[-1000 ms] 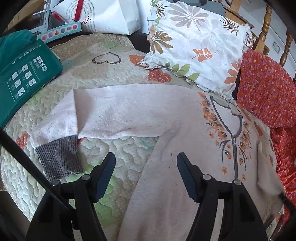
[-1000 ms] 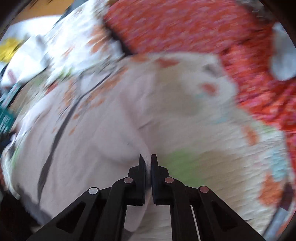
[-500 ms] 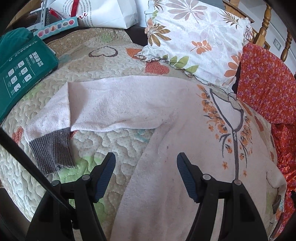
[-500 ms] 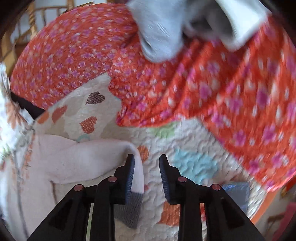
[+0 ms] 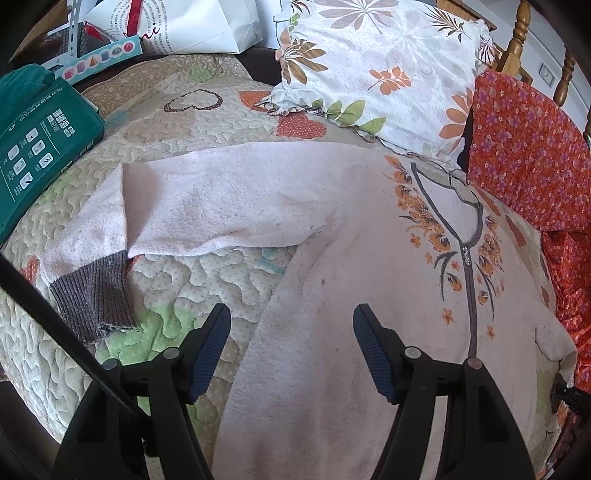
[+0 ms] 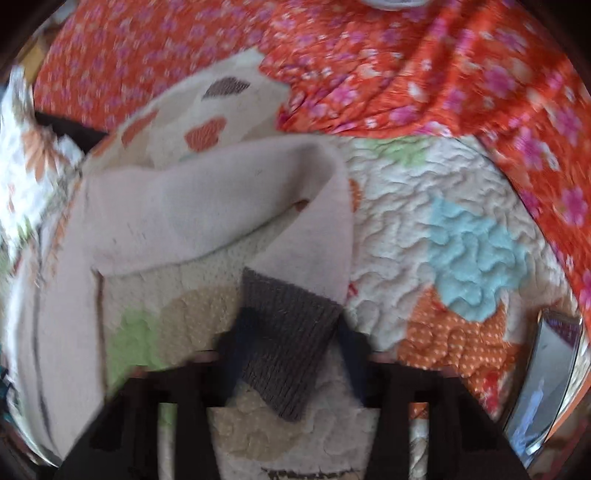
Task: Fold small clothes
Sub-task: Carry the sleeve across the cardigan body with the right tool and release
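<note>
A pale pink sweater (image 5: 351, 258) with orange flower print and a grey zip line lies spread on the quilted bed. Its left sleeve (image 5: 207, 206) lies bent, its grey ribbed cuff (image 5: 92, 295) pointing toward me. My left gripper (image 5: 291, 343) is open and empty, hovering over the sweater's lower body. In the right wrist view the other sleeve (image 6: 207, 206) is doubled over, its grey cuff (image 6: 288, 339) lying between the wide-open fingers of my right gripper (image 6: 288, 354). That view is blurred.
A floral pillow (image 5: 388, 62) and a red flowered cloth (image 5: 528, 155) lie at the head and right side. A green box (image 5: 33, 147) and white bags (image 5: 192, 26) sit at the left. A phone (image 6: 546, 376) lies at the quilt's right edge.
My right gripper opened and let go of the sweater's edge, then swung over to the right sleeve cuff. My left gripper stayed open and drifted slightly forward over the sweater.
</note>
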{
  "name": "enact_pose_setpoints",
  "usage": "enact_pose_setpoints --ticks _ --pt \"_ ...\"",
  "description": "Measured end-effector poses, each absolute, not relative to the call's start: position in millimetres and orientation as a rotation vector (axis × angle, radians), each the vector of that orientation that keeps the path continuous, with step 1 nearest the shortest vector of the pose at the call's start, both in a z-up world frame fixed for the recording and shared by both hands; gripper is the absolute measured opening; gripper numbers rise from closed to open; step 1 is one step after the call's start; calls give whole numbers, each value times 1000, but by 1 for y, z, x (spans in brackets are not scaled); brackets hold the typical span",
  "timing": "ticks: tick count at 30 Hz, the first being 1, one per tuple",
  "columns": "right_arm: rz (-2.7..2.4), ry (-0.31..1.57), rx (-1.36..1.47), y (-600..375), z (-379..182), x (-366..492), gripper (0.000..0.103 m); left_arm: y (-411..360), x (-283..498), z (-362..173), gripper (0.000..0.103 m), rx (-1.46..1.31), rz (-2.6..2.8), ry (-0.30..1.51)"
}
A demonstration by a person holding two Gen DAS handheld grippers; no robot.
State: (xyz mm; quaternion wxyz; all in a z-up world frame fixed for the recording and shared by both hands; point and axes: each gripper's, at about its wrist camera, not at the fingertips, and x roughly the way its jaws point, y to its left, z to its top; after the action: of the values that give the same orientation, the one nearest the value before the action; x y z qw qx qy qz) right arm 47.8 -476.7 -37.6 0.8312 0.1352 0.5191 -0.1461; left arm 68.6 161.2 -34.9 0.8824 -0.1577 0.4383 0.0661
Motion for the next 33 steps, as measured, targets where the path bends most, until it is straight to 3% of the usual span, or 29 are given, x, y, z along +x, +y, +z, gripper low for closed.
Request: enact_pose_setpoints --ticks 3,9,13,21,23,28,33 --pt "-326 1105 177 -466 -33 49 9 163 68 -37 68 -335 142 919" --pt "-492 985 -103 -479 30 48 9 160 69 -37 68 -319 139 919" --pt "-622 921 -147 -518 73 45 12 157 68 -37 68 -319 128 917" --pt "-728 886 26 -584 96 9 31 157 68 -39 68 -330 121 927" --pt "-723 880 101 -596 91 -1 36 156 68 -40 68 -328 121 930" --pt "-620 838 347 -609 73 -24 37 154 68 -42 68 -323 123 934" --pt "-419 830 655 -595 33 -29 48 152 70 -43 68 -331 113 944"
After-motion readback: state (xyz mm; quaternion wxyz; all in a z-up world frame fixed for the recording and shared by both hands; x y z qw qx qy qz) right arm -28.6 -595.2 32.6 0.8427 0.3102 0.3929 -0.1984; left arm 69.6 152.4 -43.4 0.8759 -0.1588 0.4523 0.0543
